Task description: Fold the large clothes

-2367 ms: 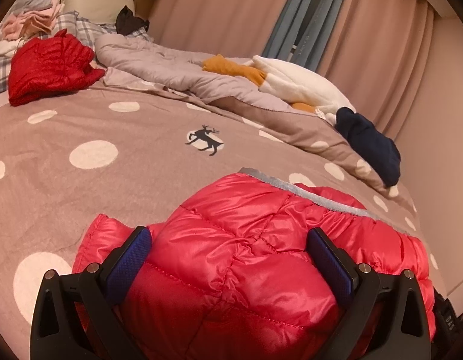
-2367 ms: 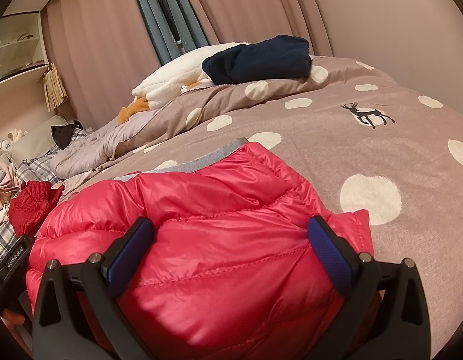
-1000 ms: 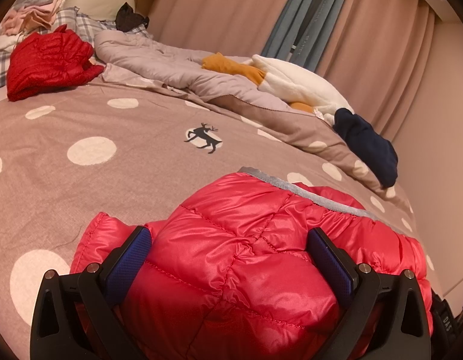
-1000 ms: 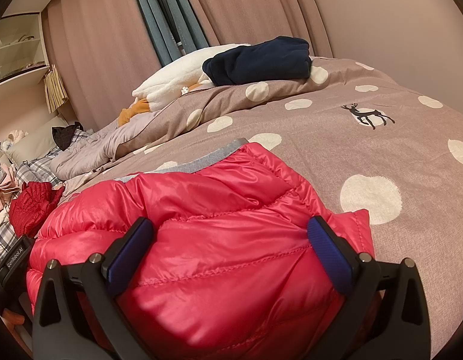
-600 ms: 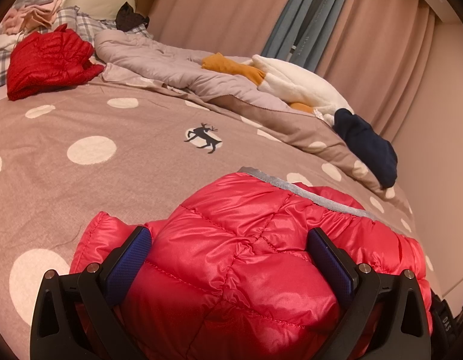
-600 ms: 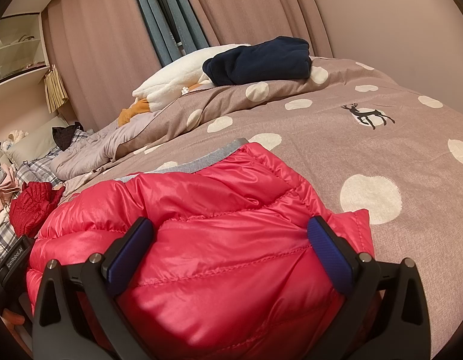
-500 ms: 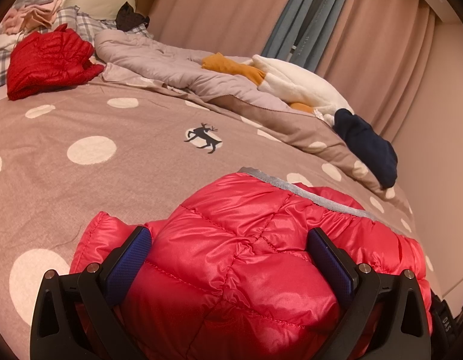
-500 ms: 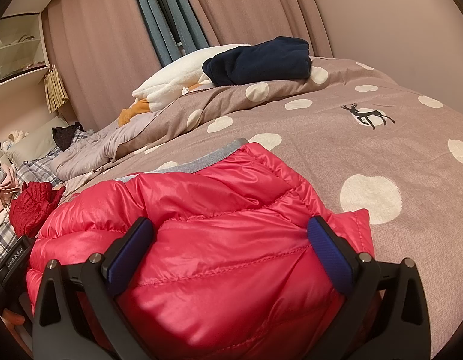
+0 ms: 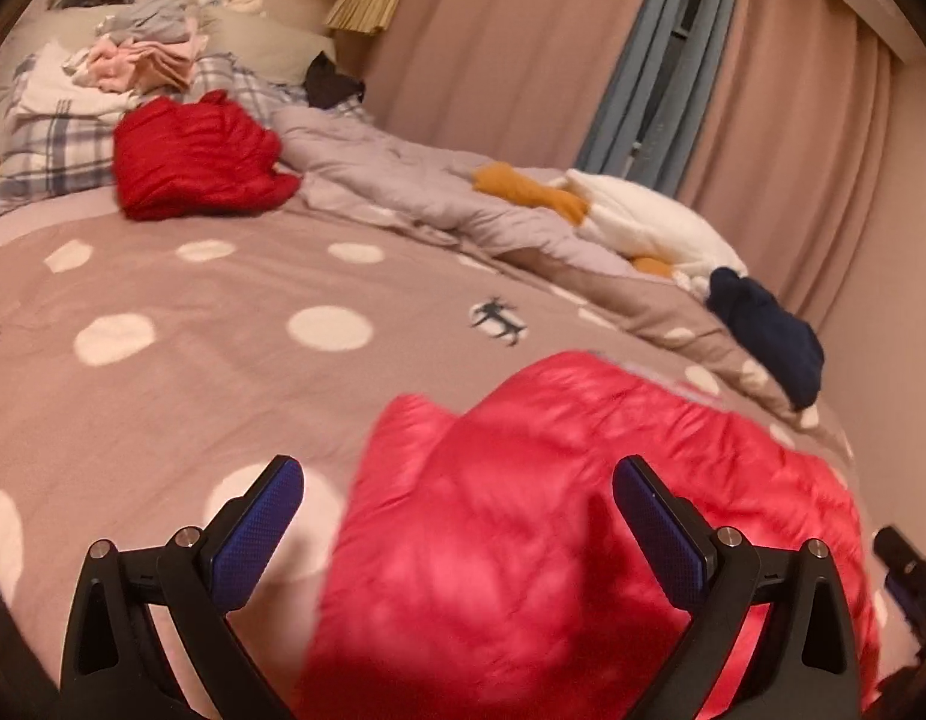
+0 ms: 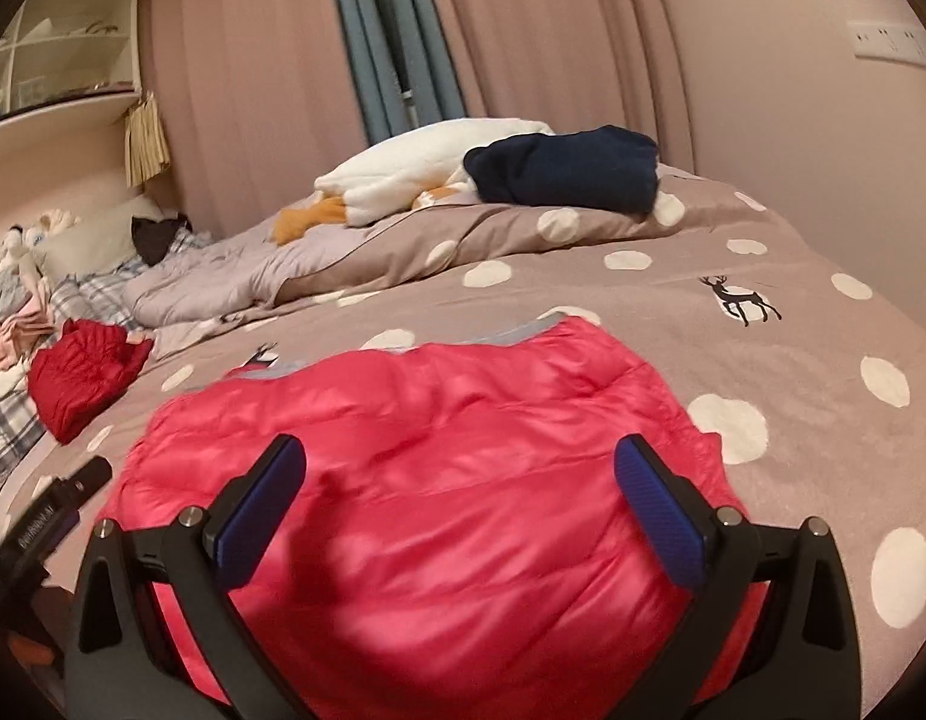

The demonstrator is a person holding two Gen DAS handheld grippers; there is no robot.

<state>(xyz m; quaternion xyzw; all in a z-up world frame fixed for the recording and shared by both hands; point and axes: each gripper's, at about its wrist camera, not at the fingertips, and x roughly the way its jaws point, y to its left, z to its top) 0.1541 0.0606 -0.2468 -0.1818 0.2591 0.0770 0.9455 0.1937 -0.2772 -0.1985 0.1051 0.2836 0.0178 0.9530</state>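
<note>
Hovering wide open and gripping nothing, the left gripper (image 9: 456,516) and right gripper (image 10: 463,492) frame the folded pink puffer jacket (image 10: 438,480), seemingly judging its neatness.

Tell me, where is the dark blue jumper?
In the right wrist view, the dark blue jumper lies at the bed's far side, against the white plush toy.

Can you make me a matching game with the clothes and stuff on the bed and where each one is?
Things:
1. pink puffer jacket
2. red puffer jacket
3. navy garment
4. deer print

Places:
A. on the bedspread's flat part, right of the pink jacket
B. near the plaid pillow
C. right in front of both grippers
D. beside the white plush toy

Pairs: 1-C, 2-B, 3-D, 4-A
</note>
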